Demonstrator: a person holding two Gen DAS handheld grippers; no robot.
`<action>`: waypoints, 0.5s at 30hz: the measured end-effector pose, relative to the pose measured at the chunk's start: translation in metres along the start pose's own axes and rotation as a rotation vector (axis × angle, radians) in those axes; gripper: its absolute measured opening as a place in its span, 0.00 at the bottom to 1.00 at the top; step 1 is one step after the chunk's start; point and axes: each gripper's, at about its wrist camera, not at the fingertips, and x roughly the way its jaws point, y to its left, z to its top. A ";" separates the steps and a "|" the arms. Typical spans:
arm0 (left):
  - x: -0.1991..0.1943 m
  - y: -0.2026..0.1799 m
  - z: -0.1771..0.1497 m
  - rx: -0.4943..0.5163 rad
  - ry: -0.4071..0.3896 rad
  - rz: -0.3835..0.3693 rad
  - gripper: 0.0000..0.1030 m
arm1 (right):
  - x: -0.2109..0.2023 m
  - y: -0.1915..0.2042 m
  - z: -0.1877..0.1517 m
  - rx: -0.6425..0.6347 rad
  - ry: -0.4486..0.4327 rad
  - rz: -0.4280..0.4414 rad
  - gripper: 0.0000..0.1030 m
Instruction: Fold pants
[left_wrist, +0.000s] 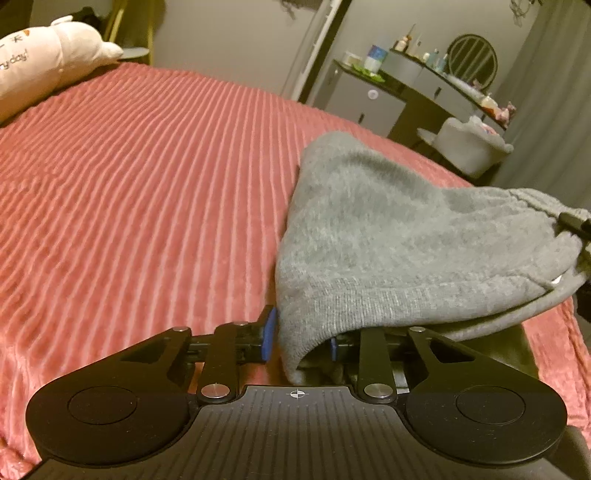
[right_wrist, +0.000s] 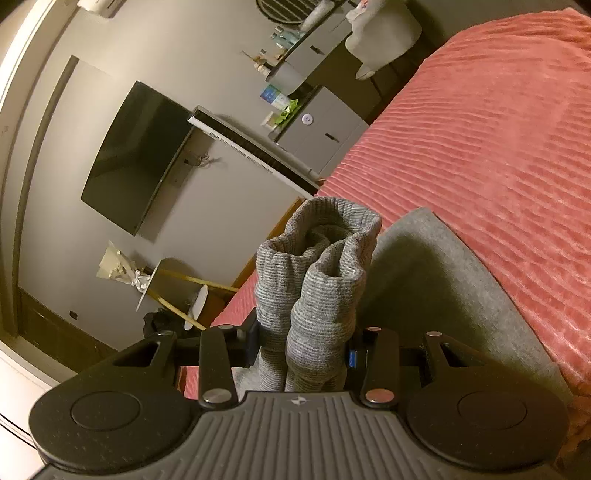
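Currently we hold the grey pants (left_wrist: 399, 236), centre-right of frame, over the red bedspread (left_wrist: 147, 177). Left gripper (left_wrist: 301, 341) pinches a folded edge; right gripper (right_wrist: 304, 347) clamps the ribbed cuffs (right_wrist: 325, 258). Soft, floppy knit, so grip seams and cuffs.

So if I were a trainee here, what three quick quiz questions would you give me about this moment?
1. True or false: the right gripper is shut on the ribbed cuffs of the grey pants.
2. The pants lie on: A) a wooden floor, B) a red ribbed bedspread, C) a glass desk.
3. Fill in: the left gripper pinches a ____ edge of the pants.

Key: 1 true; 2 B; 3 folded.
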 end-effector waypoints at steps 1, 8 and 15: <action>-0.002 0.001 0.000 -0.007 -0.006 -0.003 0.28 | -0.001 0.000 0.000 -0.007 0.001 0.000 0.40; -0.014 0.004 0.004 -0.031 -0.049 -0.038 0.22 | -0.004 -0.006 -0.002 -0.015 0.009 0.003 0.40; -0.013 0.003 0.007 -0.011 -0.044 -0.037 0.22 | -0.001 -0.031 -0.010 0.013 0.039 -0.061 0.40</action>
